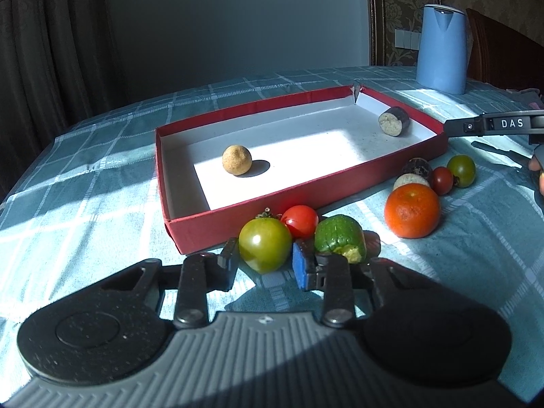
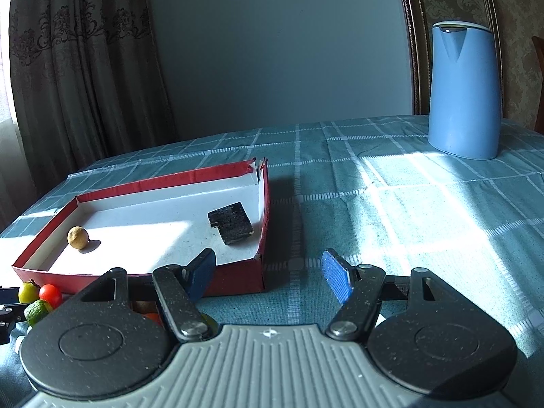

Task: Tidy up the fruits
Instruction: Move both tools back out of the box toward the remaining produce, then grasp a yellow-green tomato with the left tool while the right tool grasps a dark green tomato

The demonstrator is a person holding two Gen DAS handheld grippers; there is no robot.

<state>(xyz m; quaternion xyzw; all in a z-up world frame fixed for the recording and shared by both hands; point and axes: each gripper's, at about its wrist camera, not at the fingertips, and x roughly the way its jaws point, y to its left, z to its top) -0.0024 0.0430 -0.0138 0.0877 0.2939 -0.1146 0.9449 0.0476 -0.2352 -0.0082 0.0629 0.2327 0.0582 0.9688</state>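
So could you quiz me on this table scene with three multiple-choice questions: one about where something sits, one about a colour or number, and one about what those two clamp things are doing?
1. Where is the tan round fruit?
A. Inside the red box
B. Beside the blue jug
C. Between the jaws of the left gripper

2. How many things lie inside the box?
A. None
B. Two
C. Five

3. How do the jaws of the right gripper stand?
A. Shut on an orange
B. Shut on the box wall
C. Open, holding nothing

Answers:
1 A: it rests on the box's white floor.
2 B: only the tan fruit and a dark cut piece lie there.
3 C: a wide gap shows bare tablecloth between the blue pads.
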